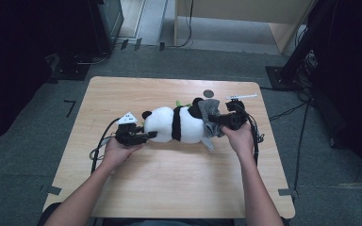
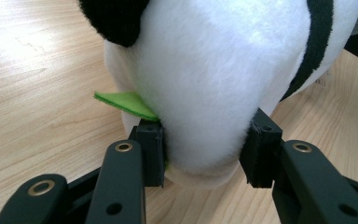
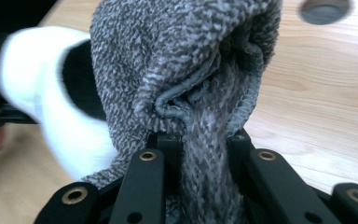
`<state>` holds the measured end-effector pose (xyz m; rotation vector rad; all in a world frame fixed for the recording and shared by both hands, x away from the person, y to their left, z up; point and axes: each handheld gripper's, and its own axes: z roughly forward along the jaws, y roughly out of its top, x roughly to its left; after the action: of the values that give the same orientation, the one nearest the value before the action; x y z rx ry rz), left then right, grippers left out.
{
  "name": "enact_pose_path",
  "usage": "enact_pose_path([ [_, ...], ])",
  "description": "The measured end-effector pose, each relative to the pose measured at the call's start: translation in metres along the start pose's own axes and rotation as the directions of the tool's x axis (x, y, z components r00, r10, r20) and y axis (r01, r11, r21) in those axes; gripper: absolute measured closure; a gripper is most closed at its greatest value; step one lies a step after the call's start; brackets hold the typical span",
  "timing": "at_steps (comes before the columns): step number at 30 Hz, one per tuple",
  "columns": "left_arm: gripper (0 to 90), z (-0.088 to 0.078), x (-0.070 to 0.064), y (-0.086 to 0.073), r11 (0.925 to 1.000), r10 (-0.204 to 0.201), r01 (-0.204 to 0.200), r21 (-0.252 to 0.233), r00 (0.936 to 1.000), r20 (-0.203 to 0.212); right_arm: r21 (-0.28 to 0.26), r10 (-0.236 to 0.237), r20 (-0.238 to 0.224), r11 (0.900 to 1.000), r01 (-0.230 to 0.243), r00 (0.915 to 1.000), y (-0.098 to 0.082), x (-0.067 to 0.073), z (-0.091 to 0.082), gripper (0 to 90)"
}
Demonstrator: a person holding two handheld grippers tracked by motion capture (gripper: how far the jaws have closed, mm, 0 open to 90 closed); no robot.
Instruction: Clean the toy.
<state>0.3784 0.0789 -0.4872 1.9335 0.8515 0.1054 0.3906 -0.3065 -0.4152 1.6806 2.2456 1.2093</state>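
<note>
A plush panda (image 1: 172,123) lies on its side across the middle of the wooden table (image 1: 169,179), white with a black band. My left gripper (image 1: 150,136) is shut on its white left end; in the left gripper view both pads press into the plush panda (image 2: 205,88) next to a green felt leaf (image 2: 126,102). A grey knitted garment (image 1: 210,113) covers the panda's right end. My right gripper (image 1: 217,121) is shut on a fold of that knit, and the grey knitted garment (image 3: 186,70) bunches between its jaws, with the panda (image 3: 51,102) blurred behind.
A small dark round disc (image 1: 209,93) and a thin white stick (image 1: 240,97) lie near the table's far edge. Cables trail from both grippers over the table sides. Dark equipment stands and cables crowd the floor around the table.
</note>
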Motion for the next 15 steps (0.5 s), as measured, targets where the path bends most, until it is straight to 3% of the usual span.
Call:
enact_pose_path([
  [3, 58.5, 0.000, 0.000, -0.001, 1.0000, 0.001, -0.001, -0.005, 1.0000, 0.000, -0.040, 0.001, -0.011, 0.999, -0.001, 0.9999, 0.005, 0.006, -0.013, 75.9],
  [5, 58.4, 0.000, 0.000, -0.001, 1.0000, 0.001, -0.001, -0.008, 1.0000, -0.002, -0.090, -0.025, -0.051, 0.996, 0.020, 0.9984, 0.008, 0.018, -0.023, 75.8],
  [8, 58.2, 0.000, 0.000, -0.001, 1.0000, -0.005, 0.005, -0.006, 1.0000, -0.004, -0.106, -0.081, -0.084, 0.992, 0.072, 0.9931, 0.016, 0.042, -0.027, 75.8],
  [10, 58.0, 0.000, -0.001, -0.001, 1.0000, -0.006, 0.006, -0.005, 1.0000, -0.005, -0.094, -0.110, -0.110, 0.991, 0.099, 0.9878, 0.020, 0.057, -0.021, 75.8],
  [15, 57.2, 0.000, 0.000, -0.001, 0.9999, -0.011, 0.011, -0.008, 0.9999, 0.000, -0.041, -0.161, -0.210, 0.987, 0.156, 0.9644, 0.027, 0.099, 0.015, 75.8],
])
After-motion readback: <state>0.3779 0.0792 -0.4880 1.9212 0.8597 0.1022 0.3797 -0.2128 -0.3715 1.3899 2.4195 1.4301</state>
